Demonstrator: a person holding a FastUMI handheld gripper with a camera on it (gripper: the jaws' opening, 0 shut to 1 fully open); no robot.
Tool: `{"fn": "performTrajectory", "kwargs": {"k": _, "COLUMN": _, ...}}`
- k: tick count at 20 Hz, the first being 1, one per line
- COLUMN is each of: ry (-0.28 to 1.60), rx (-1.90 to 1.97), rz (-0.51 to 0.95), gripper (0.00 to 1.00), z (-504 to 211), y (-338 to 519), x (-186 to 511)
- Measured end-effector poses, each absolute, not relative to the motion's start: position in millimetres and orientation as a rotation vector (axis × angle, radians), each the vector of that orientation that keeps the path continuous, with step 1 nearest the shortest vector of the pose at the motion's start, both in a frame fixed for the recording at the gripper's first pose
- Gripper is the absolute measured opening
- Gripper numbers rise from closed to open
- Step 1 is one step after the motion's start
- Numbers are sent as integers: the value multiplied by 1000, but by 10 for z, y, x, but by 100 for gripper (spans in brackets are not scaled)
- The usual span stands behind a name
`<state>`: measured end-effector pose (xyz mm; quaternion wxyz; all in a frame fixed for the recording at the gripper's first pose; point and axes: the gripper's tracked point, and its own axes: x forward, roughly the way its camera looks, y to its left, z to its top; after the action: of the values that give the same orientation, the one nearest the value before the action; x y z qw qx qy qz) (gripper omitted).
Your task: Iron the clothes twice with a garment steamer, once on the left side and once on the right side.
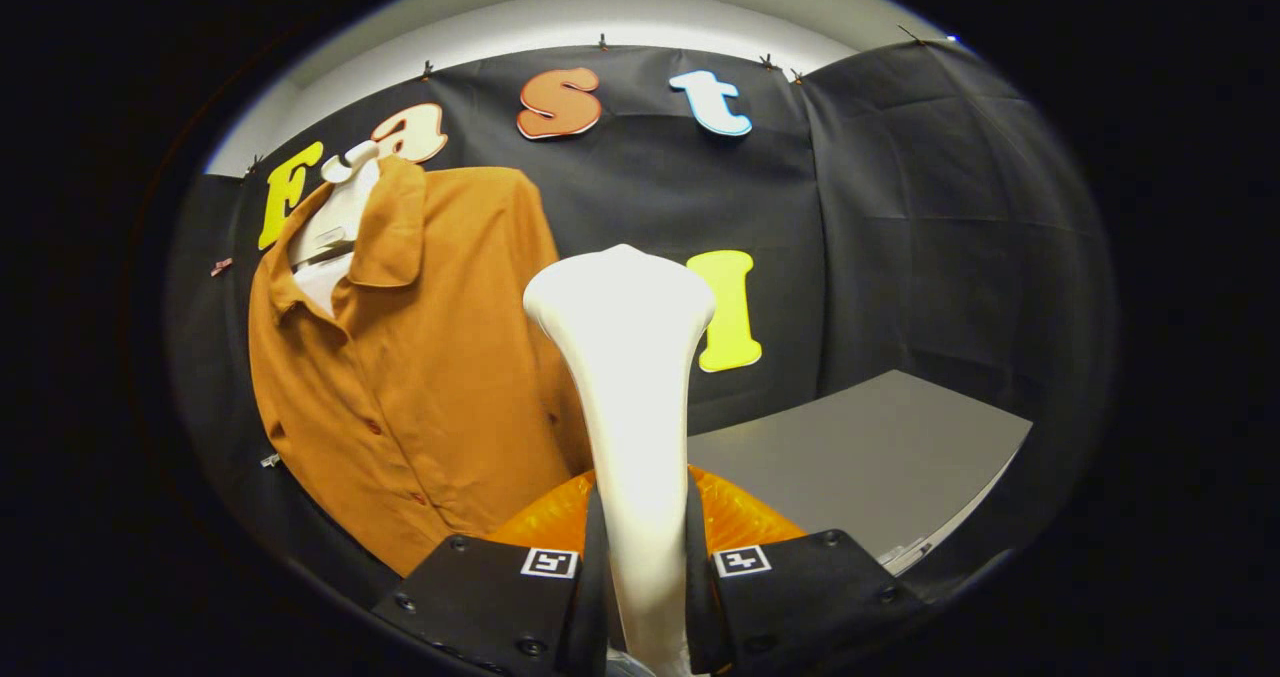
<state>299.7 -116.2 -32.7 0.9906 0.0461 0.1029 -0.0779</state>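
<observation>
Gripper (645, 597) held upright, fingers (595, 597) closed tight on garment steamer (625, 377) handle, one each side, both pressing. Steamer head rises betw. & beyond fingertips. Marker squares atop both finger blocks.

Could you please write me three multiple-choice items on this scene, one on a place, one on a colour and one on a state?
1. Where does the shirt hang relative to the steamer?
A. beyond it and to its left
B. on the grey table
C. between the jaws

2. What colour is the shirt?
A. blue
B. orange-brown
C. white

3. What is the gripper doing?
A. open and holding nothing
B. shut on the steamer's handle
C. shut on the shirt's collar

Answers: 1 A, since the shirt hangs on a hanger against the booth wall, past the steamer head and to its left; 2 B, its cloth is orange-brown throughout; 3 B, both jaws press the white handle from either side.
</observation>
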Motion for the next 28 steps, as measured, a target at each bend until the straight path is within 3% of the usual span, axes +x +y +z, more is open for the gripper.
{"fn": "performTrajectory", "kwargs": {"k": 8, "ry": 189, "rx": 57, "rz": -129, "gripper": 35, "z": -351, "y": -373, "x": 3165}}
{"fn": "performTrajectory", "kwargs": {"k": 18, "ry": 241, "rx": 24, "rz": -122, "gripper": 35, "z": -546, "y": -112, "x": 3354}}
{"fn": "performTrajectory", "kwargs": {"k": 28, "ry": 502, "rx": 13, "rz": -157, "gripper": 35, "z": -1462, "y": -177, "x": 3343}}
